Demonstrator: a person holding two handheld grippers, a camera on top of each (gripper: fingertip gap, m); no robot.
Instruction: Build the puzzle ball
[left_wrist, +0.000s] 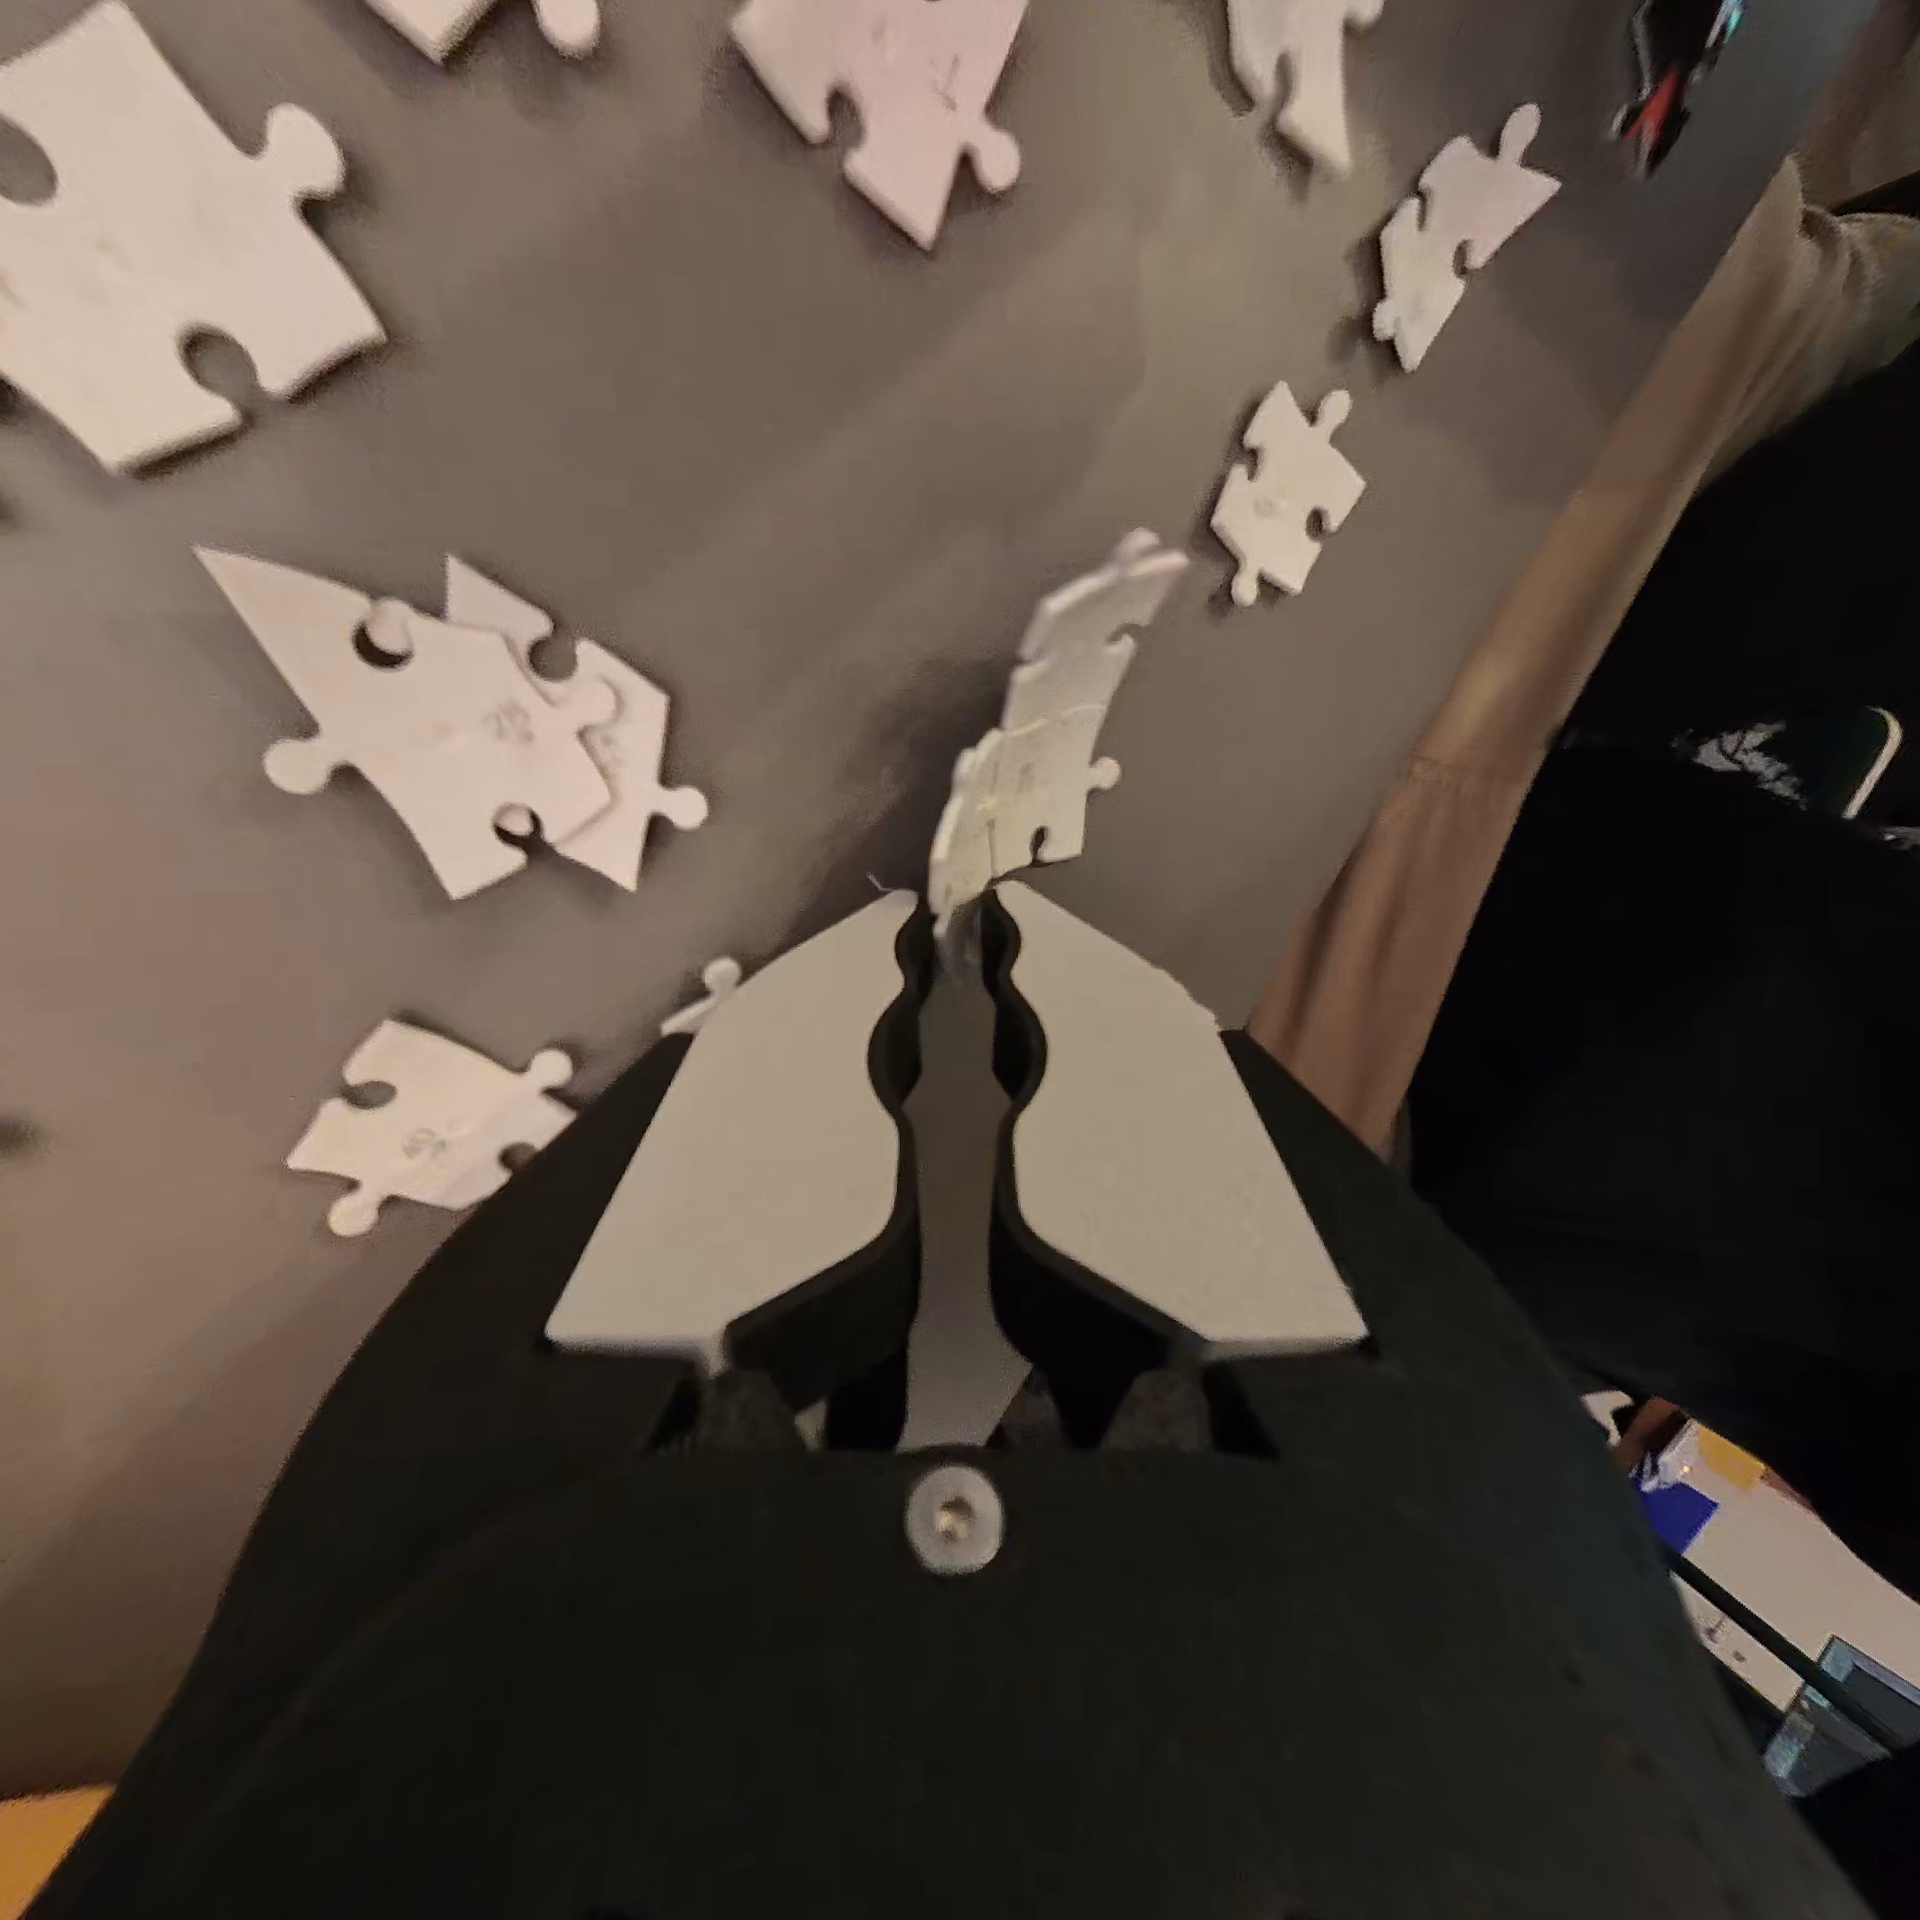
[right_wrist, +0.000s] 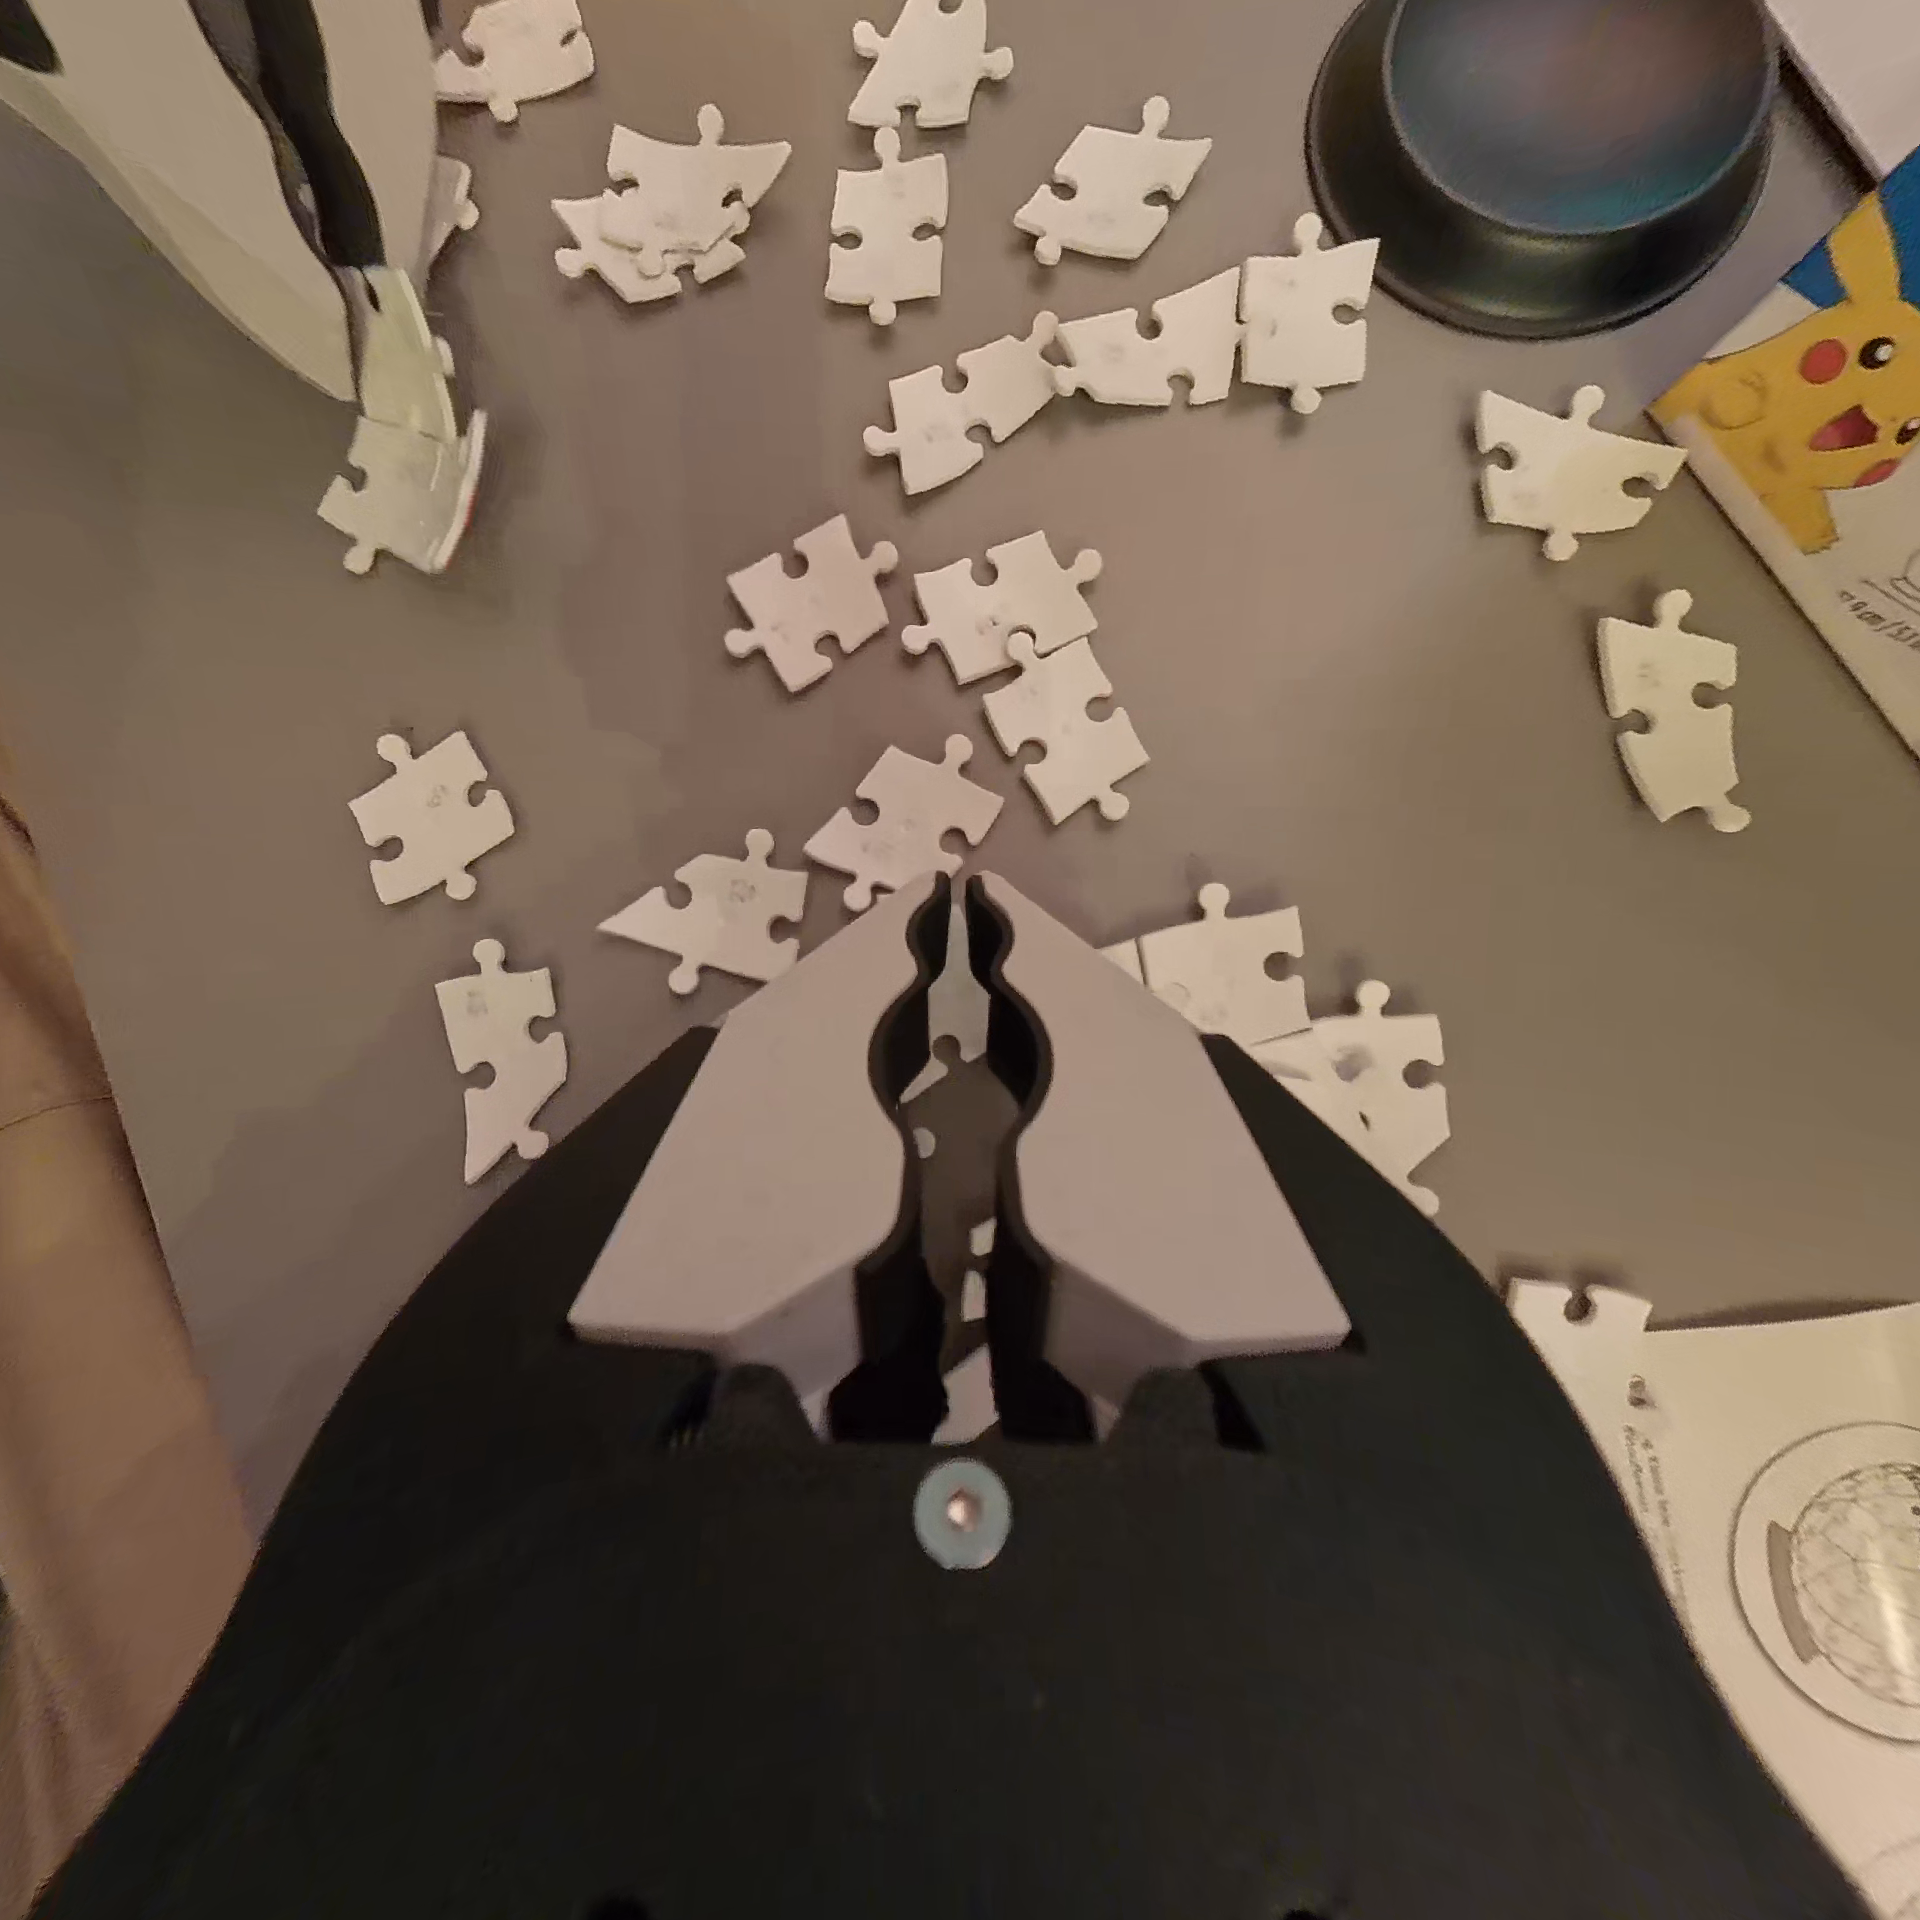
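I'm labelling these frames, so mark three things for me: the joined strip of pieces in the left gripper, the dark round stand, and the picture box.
joined strip (left_wrist: 1070, 717): left wrist view, its middle piece.
dark round stand (right_wrist: 1455, 260): right wrist view, its black rim.
picture box (right_wrist: 1808, 436): right wrist view, its printed face.

Blur softens the joined strip of white pieces (left_wrist: 1049, 727) clamped at the left gripper (left_wrist: 961, 914), its gripped end hidden between the fingers (left_wrist: 790, 1122); the printed marks on the loose pieces (right_wrist: 810, 613) are too small to tell; pieces at the far edge (left_wrist: 914, 94) are cut off by the left wrist view's frame; the dark round stand (right_wrist: 1538, 177) and the picture box (right_wrist: 1829, 395) run off the right wrist view's far and right edges; the right gripper (right_wrist: 961, 894) hides pieces (right_wrist: 1226, 977) on the bench (right_wrist: 623, 727).
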